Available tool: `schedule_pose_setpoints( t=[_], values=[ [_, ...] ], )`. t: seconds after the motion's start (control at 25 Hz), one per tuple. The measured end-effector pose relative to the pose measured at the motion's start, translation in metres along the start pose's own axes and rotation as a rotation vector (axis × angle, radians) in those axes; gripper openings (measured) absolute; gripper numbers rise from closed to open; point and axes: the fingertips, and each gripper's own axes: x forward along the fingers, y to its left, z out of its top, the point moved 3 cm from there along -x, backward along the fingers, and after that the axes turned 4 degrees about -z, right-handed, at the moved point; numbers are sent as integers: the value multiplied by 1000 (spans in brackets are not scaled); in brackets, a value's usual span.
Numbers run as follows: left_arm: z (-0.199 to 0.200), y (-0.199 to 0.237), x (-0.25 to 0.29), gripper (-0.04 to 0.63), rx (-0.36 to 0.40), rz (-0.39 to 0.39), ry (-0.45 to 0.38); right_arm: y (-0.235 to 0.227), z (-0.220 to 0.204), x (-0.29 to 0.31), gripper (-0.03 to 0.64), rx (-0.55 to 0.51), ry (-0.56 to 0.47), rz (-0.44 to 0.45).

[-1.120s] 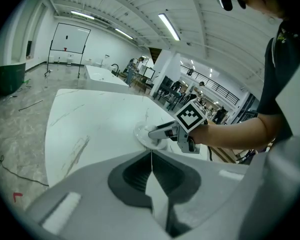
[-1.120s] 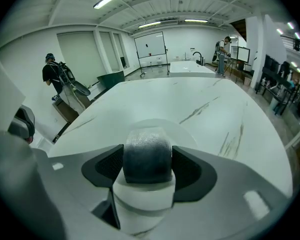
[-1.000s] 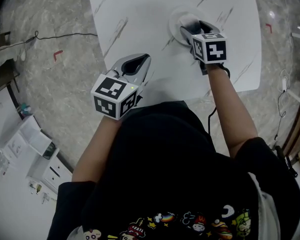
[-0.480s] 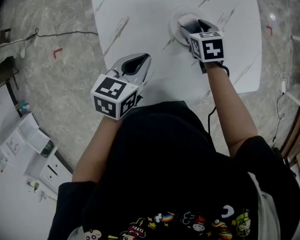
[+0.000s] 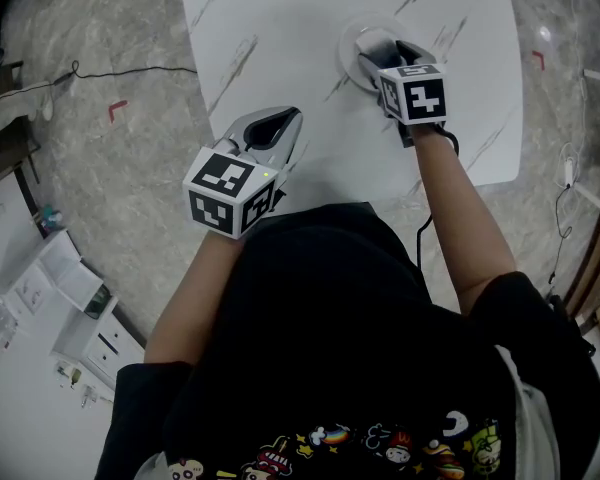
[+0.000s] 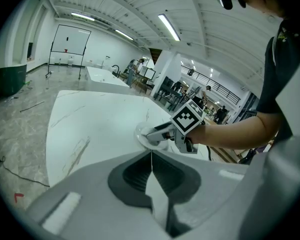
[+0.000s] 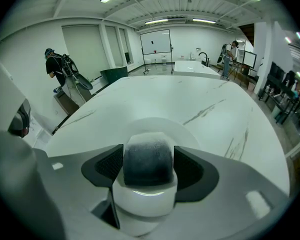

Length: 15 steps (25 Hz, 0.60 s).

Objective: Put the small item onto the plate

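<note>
Between the pads of the right gripper (image 5: 377,56), the small item (image 7: 149,156) is clamped: a dark, rounded piece with a frosted top and a white lower part, the jaws parted only by its width. It sits over the white plate (image 5: 349,40), which lies on the far right part of the white marble-veined table (image 5: 280,18). Whether the item touches the plate cannot be told.

The left gripper (image 6: 151,164) holds nothing, its jaws pressed together along a thin seam. It hovers at the near edge of the table, well apart from the plate.

Around the table lies grey stone floor with a dark cable (image 5: 130,67) and a red corner mark (image 5: 116,107). Background of the right gripper view: a person (image 7: 60,71) near the wall and a whiteboard (image 7: 155,41). A green bin (image 6: 10,79) stands at the left of the left gripper view.

From the head view the right gripper's body and marker cube (image 5: 414,93) cover most of the item and the near side of the plate.

Compared with one second ago, the right gripper has shifted slightly toward the plate; the left gripper is unchanged.
</note>
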Motion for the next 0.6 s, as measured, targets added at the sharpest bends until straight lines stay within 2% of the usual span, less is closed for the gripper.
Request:
schedule_pose_setpoints(
  t=[0.24, 0.44, 0.6],
  values=[
    [4, -3, 1, 0, 31, -7, 5, -2, 3, -18, 336, 45, -67, 7],
    [11, -10, 2, 0, 76, -17, 9, -1, 7, -46, 290, 83, -152, 7],
    [25, -13, -1, 0, 128, 11, -38, 3, 9, -78, 237, 123, -235, 4]
  ],
)
